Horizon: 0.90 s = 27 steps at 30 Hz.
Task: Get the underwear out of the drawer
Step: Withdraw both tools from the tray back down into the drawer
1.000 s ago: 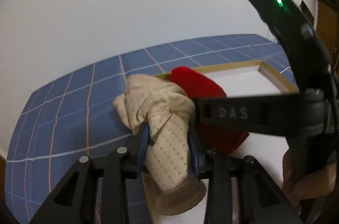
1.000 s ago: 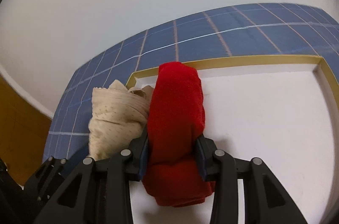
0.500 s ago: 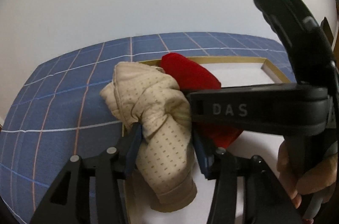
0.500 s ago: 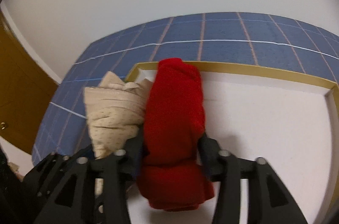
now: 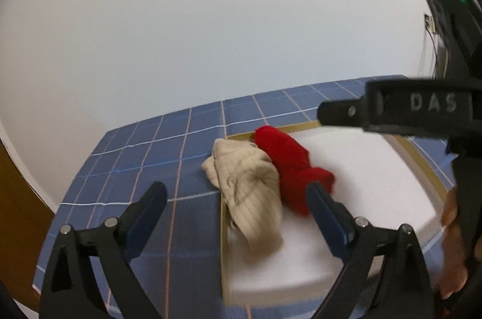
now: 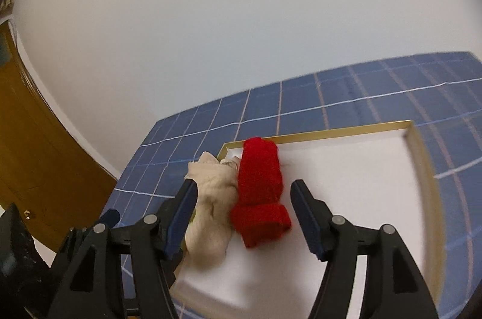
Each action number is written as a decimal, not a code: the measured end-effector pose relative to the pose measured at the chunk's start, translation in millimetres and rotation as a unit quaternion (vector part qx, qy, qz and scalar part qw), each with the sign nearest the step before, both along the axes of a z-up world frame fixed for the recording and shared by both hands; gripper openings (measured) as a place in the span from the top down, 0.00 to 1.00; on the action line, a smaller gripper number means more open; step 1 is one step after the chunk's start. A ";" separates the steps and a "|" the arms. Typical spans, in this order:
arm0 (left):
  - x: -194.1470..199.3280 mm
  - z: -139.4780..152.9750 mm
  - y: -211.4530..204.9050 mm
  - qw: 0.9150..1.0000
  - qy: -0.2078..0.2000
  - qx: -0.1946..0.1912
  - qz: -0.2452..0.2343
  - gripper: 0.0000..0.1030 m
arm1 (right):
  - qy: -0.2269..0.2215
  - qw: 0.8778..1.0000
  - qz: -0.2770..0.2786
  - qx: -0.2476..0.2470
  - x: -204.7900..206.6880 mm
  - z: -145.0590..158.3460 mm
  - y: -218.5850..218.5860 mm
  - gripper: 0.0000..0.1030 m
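Observation:
A beige dotted underwear roll and a red underwear roll lie side by side at the left end of a white tray with a gold rim. The beige roll hangs over the tray's left rim. My left gripper hovers above and short of the beige roll, its jaws opening wide, pads clear of the cloth. My right gripper hovers over the red roll, jaws opening, pads off it. Its black body crosses the left wrist view.
The tray sits on a blue checked cloth against a white wall. Brown wooden furniture stands to the left. A person's hand holds the right gripper. A wall socket with a cable is at far right.
Both grippers were shut on their rolls; now their jaws have spread and let go. Both have drawn back and up, and the rolls lie on the tray.

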<state>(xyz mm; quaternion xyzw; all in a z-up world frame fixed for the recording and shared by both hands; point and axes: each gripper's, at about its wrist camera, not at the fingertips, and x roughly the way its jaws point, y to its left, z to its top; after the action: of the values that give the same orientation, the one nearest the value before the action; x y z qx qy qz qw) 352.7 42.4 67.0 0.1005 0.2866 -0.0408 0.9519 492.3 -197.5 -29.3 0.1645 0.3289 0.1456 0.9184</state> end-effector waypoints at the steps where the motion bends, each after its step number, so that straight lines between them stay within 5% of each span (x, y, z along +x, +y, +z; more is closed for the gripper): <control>1: -10.2 0.3 -2.7 1.000 -0.001 0.000 -0.004 0.08 | -0.006 1.000 0.000 -0.004 -11.8 2.4 -1.1 0.35; 16: -103.2 -17.0 -32.4 0.998 0.037 -0.011 -0.043 0.04 | -0.047 0.998 0.029 -0.026 -143.1 7.2 -30.7 0.35; 27: -173.3 -39.1 -43.9 0.996 0.061 -0.015 -0.070 0.04 | -0.056 0.997 0.030 -0.045 -214.8 -19.5 -51.0 0.35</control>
<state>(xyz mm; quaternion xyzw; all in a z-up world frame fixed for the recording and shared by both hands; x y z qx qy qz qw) 179.4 -1.4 27.9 0.1033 0.3355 -0.1174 0.9290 277.5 -248.5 -48.8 0.1043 0.2879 0.1676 0.9371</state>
